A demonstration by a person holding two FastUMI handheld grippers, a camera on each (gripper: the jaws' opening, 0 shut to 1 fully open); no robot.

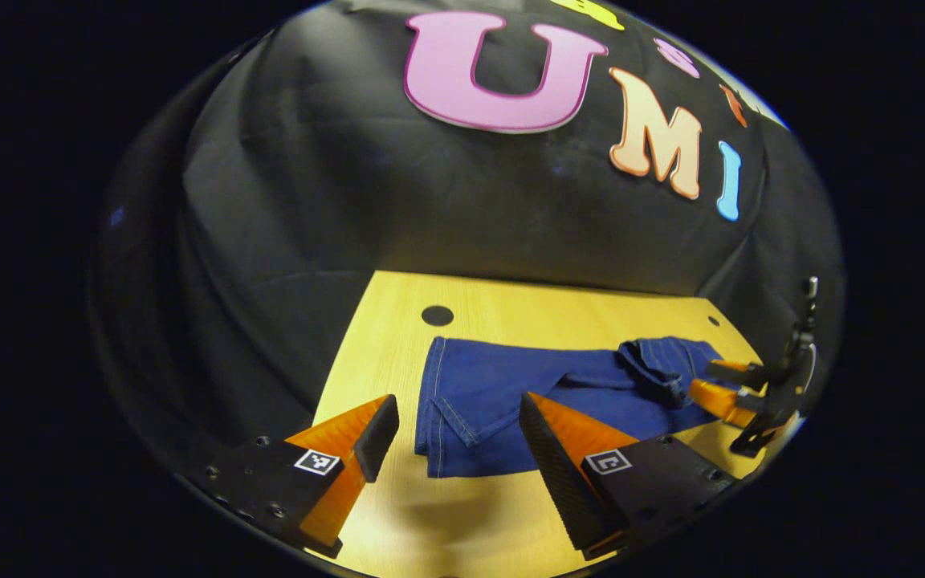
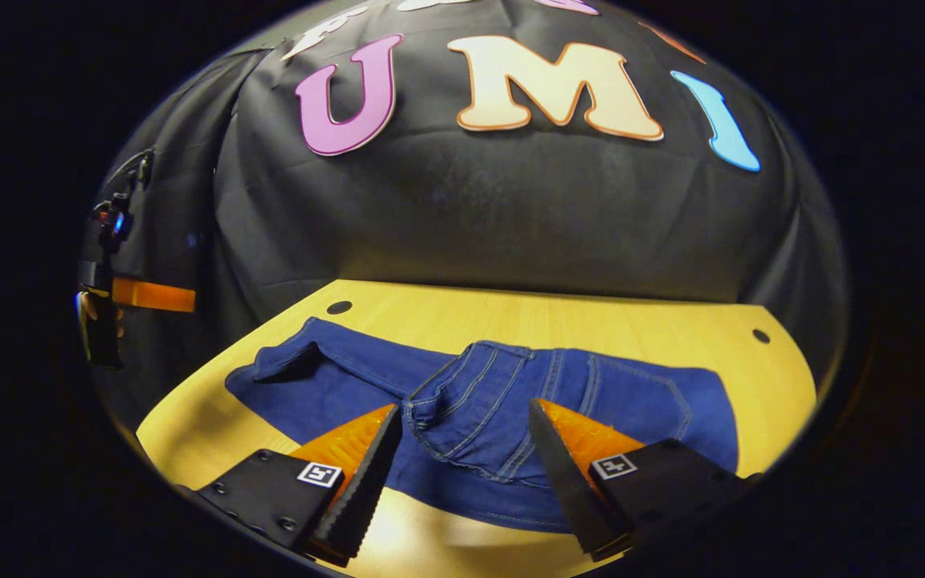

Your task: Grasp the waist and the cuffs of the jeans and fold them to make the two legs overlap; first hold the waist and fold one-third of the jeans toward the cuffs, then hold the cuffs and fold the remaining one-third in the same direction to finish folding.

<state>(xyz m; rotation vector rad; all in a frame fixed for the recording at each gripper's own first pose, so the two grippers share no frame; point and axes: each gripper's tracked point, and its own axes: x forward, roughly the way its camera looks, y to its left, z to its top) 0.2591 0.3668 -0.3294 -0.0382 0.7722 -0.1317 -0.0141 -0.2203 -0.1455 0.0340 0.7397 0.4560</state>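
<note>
A light wooden bench [image 2: 591,321] fills the lower half of both views, backed by the black cloth wall [image 2: 511,217] that hangs down to its far edge. Small dark round holes sit in the bench top: one near the far left corner [image 2: 340,307] and one at about 3 o'clock [image 2: 761,335] in the right gripper view.

The jeans [image 2: 511,401] lie flat across the middle of the bench, dark blue, legs already overlapped. In the right gripper view the waist [image 2: 470,409] with its pockets and seams lies in the centre, bunched and partly turned over, while the legs stretch toward 9 o'clock, ending in a rumpled cuff [image 2: 286,361]. In the left gripper view the cuffs [image 1: 446,417] lie nearest, at 6 o'clock, and the bunched waist sits toward 3 o'clock.

The right tool [image 2: 462,457] hangs above the waist, jaws wide, holding nothing. The left tool [image 1: 458,437] hangs over the cuff end, jaws wide, empty, one finger overlapping the cloth in view. Nothing else lies on the bench near the jeans.
</note>
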